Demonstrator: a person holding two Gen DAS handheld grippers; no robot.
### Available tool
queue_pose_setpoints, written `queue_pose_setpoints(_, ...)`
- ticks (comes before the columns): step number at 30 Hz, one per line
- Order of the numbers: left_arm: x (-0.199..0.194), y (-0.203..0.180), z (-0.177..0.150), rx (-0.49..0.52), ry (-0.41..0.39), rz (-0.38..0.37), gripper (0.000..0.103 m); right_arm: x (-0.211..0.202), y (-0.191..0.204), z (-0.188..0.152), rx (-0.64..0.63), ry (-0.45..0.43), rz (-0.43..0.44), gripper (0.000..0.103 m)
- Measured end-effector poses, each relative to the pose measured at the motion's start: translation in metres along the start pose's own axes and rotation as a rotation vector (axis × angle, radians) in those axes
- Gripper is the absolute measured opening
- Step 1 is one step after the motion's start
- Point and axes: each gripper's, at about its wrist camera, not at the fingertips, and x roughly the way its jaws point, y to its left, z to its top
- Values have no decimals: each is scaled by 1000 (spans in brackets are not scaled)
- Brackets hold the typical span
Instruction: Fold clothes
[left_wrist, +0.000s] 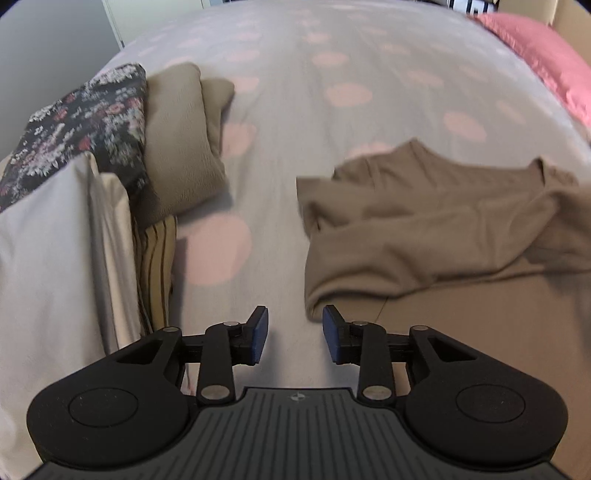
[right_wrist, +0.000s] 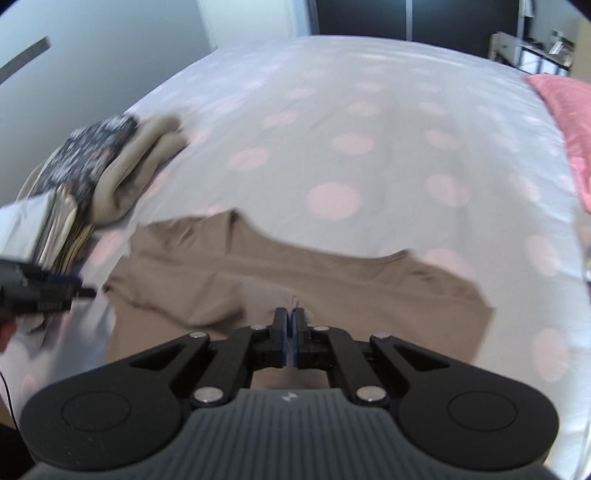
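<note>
on bedspread (right_wrist: 369, 110), tan garment (right_wrist: 295, 280) lies crosswise.

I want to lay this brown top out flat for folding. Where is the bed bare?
Bare bedspread runs beyond the brown top toward the far edge, bordered by the pink pillow on the right. A narrower strip lies between the top and the folded pile. It is crowded along the left, by that pile.

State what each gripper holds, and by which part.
Right gripper pinches the tan garment at a fold near its middle. Left gripper is open, empty.
</note>
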Motion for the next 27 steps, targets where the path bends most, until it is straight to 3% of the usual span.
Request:
queue_pose_setpoints(5,3,-3,-1,14,4,0,32,-2,-38,-2,53,10,-136,3)
queue_pose_setpoints(10,5,-11,2,46,3,-3,38,13,-61,-15,75,141,-205,9)
queue_pose_setpoints(15,9,-16,5,41,1,-8,38,18,-80,-24,114,169,-251,12)
queue_pose_setpoints(18,11,-12,11,-12,-10,-29,38,14,-95,-26,173,139,-246,14)
queue_pose_setpoints(22,13,-14,23,-50,-22,-33,38,15,-114,-27,314,118,-179,25)
queue_pose_setpoints(27,19,-22,40,-78,-50,-30,38,32,-129,-29,454,160,-98,26)
